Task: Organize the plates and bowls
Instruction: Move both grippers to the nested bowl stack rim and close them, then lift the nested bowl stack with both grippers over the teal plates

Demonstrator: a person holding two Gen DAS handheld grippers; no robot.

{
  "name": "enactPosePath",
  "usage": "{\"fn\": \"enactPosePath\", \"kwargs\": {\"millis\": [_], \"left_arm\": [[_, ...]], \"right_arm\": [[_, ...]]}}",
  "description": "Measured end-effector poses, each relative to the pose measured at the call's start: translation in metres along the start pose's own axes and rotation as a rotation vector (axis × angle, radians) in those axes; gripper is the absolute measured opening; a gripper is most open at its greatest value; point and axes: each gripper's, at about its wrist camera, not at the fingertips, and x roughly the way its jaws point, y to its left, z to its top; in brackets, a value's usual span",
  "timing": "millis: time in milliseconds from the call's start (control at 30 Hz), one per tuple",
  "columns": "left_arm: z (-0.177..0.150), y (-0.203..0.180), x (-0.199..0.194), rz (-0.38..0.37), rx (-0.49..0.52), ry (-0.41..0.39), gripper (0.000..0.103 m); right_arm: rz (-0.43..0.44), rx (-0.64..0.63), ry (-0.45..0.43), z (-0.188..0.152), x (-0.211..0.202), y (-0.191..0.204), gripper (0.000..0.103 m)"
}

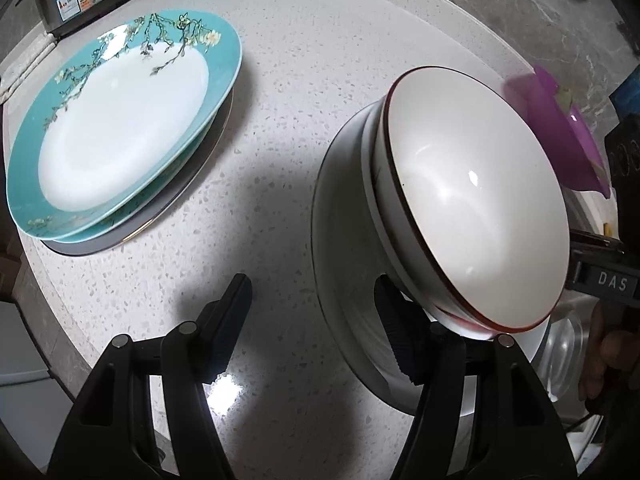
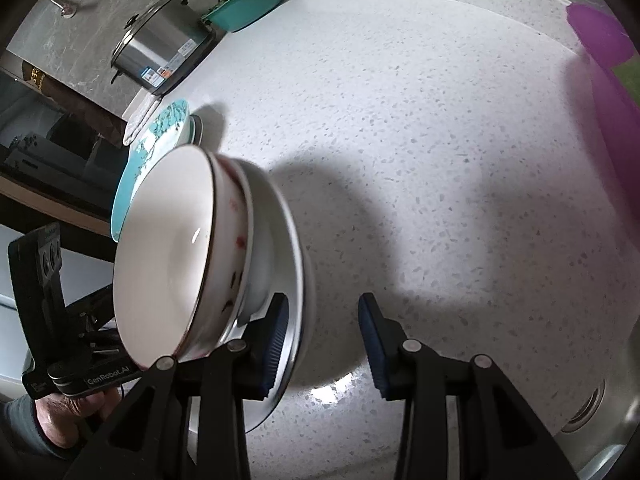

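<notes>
Two nested white bowls (image 1: 472, 208) sit on a white plate (image 1: 344, 240) on the speckled tabletop (image 1: 300, 120). The top bowl has a thin dark-red rim, and the one under it shows red marks on its side. We hold a gripper at each side of this stack.

The left gripper (image 1: 312, 300) has its jaws fairly wide. One finger (image 1: 400, 336) lies over the plate's inner face, and the other stands over bare tabletop. The rim passes between them, unpinched.

The right gripper (image 2: 322, 300) has narrower jaws. They also straddle the rim, with one finger (image 2: 276, 340) on the plate's inside and the other clear of it, so neither gripper clamps the plate. A hand (image 2: 60, 420) shows behind the left gripper's body.

Well apart from the stack lie the teal plates (image 1: 120, 128), stacked on a grey plate. Beyond them, against the wall, stand a steel pot (image 2: 160, 48) and a teal tub (image 2: 248, 4). A purple bowl (image 1: 560, 132) lies just behind the stack.
</notes>
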Motion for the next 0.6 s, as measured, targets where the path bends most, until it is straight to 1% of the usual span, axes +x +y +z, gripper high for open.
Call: {"fn": "enactPosePath", "kwargs": {"millis": [67, 133, 167, 200, 233, 267, 300, 333, 400, 600], "left_arm": [[0.004, -0.002, 0.003, -0.003, -0.007, -0.001, 0.062], [0.006, -0.005, 0.004, -0.005, -0.006, -0.008, 0.06], [0.007, -0.006, 0.004, -0.02, -0.003, -0.015, 0.049], [0.015, -0.018, 0.009, -0.037, 0.006, -0.019, 0.031], [0.016, -0.022, 0.009, -0.04, 0.02, -0.023, 0.021], [0.018, -0.03, 0.011, -0.015, 0.044, -0.021, 0.016], [0.02, -0.033, 0.011, -0.004, 0.052, -0.027, 0.016], [0.021, -0.034, 0.012, -0.013, 0.051, -0.027, 0.016], [0.023, -0.035, 0.013, -0.027, 0.046, -0.022, 0.015], [0.025, -0.045, 0.014, -0.017, 0.074, -0.011, 0.014]], "right_arm": [[-0.005, -0.012, -0.002, 0.001, 0.001, 0.003, 0.035], [-0.003, -0.03, -0.007, 0.001, 0.001, 0.007, 0.022], [-0.008, -0.043, -0.009, 0.003, 0.001, 0.01, 0.019], [-0.031, -0.059, -0.009, 0.004, 0.002, 0.014, 0.018], [-0.059, -0.077, -0.006, 0.005, 0.003, 0.017, 0.018], [-0.066, -0.078, 0.0, 0.006, 0.003, 0.019, 0.018], [-0.076, -0.077, 0.003, 0.007, 0.004, 0.02, 0.018], [-0.092, -0.077, 0.0, 0.008, 0.004, 0.021, 0.017], [-0.087, -0.063, -0.009, 0.006, 0.003, 0.019, 0.017], [-0.1, -0.052, -0.021, 0.002, 0.0, 0.02, 0.017]]}}
